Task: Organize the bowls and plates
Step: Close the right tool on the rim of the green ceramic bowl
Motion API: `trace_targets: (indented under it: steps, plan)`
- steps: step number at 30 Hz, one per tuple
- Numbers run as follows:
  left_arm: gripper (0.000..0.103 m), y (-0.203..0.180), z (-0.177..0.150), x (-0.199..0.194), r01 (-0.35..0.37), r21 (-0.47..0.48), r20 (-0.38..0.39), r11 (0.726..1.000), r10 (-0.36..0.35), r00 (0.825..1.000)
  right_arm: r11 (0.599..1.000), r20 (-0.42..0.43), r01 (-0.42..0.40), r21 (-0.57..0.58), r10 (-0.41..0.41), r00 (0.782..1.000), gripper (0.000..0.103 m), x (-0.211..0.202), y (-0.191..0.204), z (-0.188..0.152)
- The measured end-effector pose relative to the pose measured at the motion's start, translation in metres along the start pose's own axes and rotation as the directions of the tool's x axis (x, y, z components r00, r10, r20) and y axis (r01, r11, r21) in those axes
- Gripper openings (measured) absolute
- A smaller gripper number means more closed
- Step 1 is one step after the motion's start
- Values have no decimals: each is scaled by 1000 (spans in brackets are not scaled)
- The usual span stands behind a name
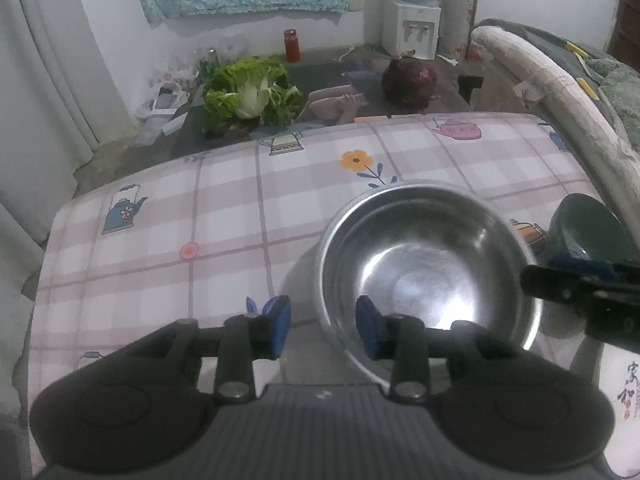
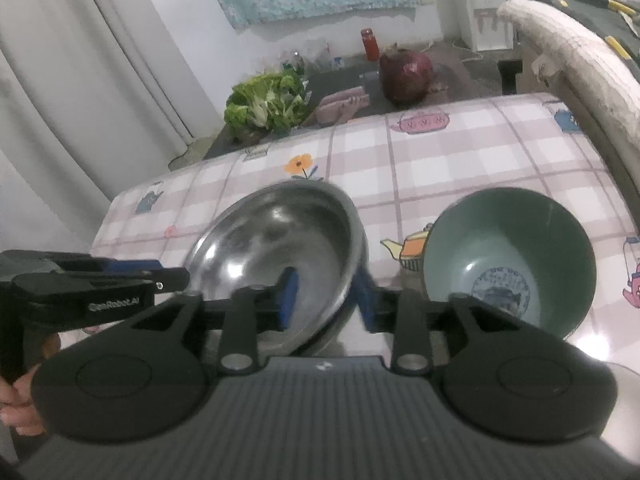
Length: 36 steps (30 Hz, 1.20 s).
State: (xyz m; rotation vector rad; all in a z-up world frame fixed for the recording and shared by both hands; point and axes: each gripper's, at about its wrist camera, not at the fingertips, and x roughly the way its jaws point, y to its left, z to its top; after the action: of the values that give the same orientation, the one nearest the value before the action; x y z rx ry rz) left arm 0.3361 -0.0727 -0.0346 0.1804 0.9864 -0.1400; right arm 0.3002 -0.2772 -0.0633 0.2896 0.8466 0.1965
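Observation:
A steel bowl (image 1: pixel 424 264) sits on the checked tablecloth (image 1: pixel 180 208), apparently nested in a second steel bowl whose rim shows just outside it. My left gripper (image 1: pixel 324 330) straddles its left rim, one blue pad outside and one inside, neither pressing; it is open. In the right wrist view my right gripper (image 2: pixel 328 300) straddles the right rim of the steel bowl (image 2: pixel 272 256) the same way, with a gap at the inner pad; it is open. A green bowl (image 2: pixel 508 260) stands upright just right of it. Each gripper shows in the other's view: right gripper (image 1: pixel 560 284), left gripper (image 2: pixel 100 284).
Beyond the table's far edge, lettuce (image 1: pixel 252 92), a red cabbage (image 1: pixel 408 78), a red bottle (image 1: pixel 292 44) and a water dispenser (image 1: pixel 412 28) stand on the floor. A padded rail (image 1: pixel 560 92) runs along the right. A white dish with black characters (image 1: pixel 624 392) lies at the near right.

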Motion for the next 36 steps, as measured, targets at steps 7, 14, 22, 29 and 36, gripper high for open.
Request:
trace_targets:
  steps: [7, 14, 22, 29, 36]
  plan:
    - [39, 5, -3, 8, -15, -10, -23, 1000, 15, 1000, 999, 21, 27, -21, -27, 999, 41, -5, 3, -2]
    - [34, 5, -5, 12, -1, -18, -37, 1000, 1, 999, 999, -10, 11, -41, -12, 1000, 35, 7, 11, -8]
    - [29, 8, -6, 11, 2, -41, -34, 999, -3, 999, 1000, 13, 17, 15, -18, 1000, 33, 0, 7, -4]
    - [29, 22, -13, 8, 0, -59, -38, 998, -3, 999, 998, -35, 15, 57, -13, 999, 34, 11, -6, -6]
    - [30, 36, -19, 3, -15, -72, -55, 997, 11, 998, 997, -72, -68, 35, 70, 995, 32, 22, 14, -14]
